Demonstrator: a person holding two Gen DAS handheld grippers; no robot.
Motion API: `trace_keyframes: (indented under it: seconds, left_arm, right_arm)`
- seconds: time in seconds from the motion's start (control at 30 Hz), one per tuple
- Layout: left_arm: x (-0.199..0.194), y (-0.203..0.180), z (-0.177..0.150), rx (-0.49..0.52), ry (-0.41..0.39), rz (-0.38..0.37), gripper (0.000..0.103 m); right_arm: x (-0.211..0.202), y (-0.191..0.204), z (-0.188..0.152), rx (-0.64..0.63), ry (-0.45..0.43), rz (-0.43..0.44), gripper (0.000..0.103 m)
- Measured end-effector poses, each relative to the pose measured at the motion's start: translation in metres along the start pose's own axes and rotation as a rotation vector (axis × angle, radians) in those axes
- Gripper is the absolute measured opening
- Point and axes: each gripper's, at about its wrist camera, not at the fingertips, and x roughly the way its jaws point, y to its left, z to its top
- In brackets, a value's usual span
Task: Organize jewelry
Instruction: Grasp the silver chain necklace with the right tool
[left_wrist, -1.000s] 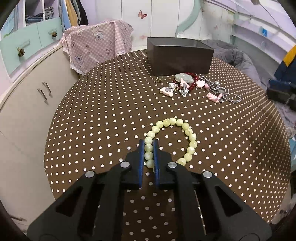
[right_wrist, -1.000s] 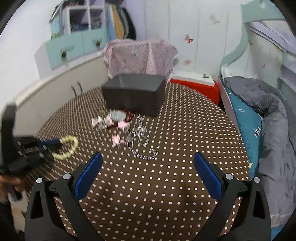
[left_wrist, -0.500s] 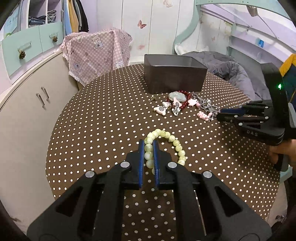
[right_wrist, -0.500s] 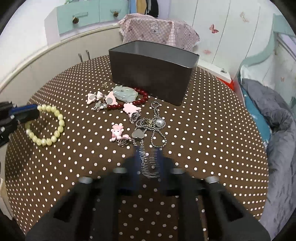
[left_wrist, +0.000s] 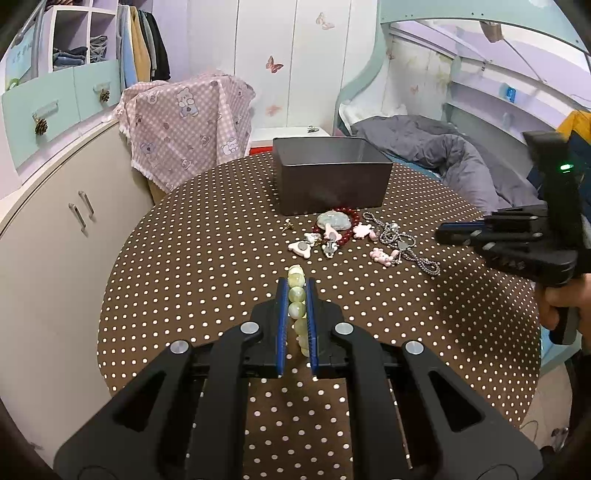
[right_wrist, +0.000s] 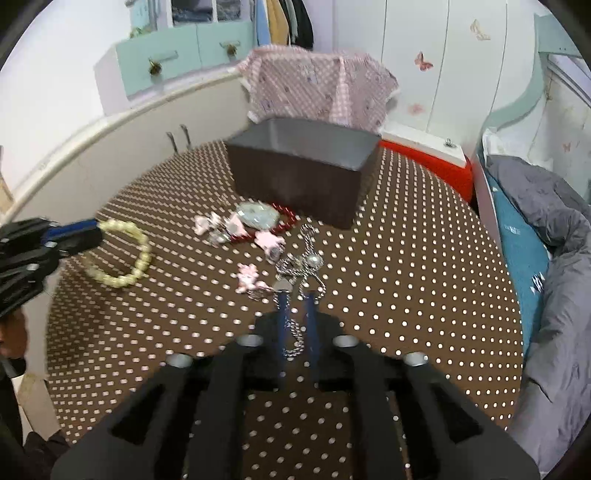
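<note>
Lifting pale-green bead bracelet (left_wrist: 297, 306) clear of table (left_wrist: 207, 258), clamped in our left gripper (left_wrist: 296, 286) | right gripper (right_wrist: 295, 299) now closed on silver chain (right_wrist: 295, 332) | both short of grey box (left_wrist: 332, 181), next stop.

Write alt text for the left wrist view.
The left claw grips a pale green bead bracelet above a brown polka-dot table. Beyond lie a jewelry pile and an open dark box; the right claw reaches in from the right.
</note>
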Motion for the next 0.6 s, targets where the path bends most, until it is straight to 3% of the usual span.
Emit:
trace_keyframes:
  seconds: [0.13, 0.2, 0.3, 0.6]
  left_arm:
    - [0.002, 0.000, -0.001, -0.001, 0.005, -0.008, 0.009]
    - [0.003, 0.002, 0.000, -0.005, 0.006, -0.009, 0.009]
    - [0.002, 0.006, 0.001, -0.009, 0.003, -0.015, 0.009]
    - [-0.010, 0.008, 0.013, -0.006, -0.036, -0.022, 0.009]
  right_arm:
    - [0.034, 0.006, 0.002, -0.031, 0.076, 0.009, 0.017]
    - [0.040, 0.010, 0.003, -0.047, 0.066, -0.001, 0.017]
    - [0.042, 0.015, 0.008, -0.072, 0.078, 0.017, 0.001]
    - [-0.009, 0.009, 0.021, -0.044, -0.028, 0.071, 0.001]
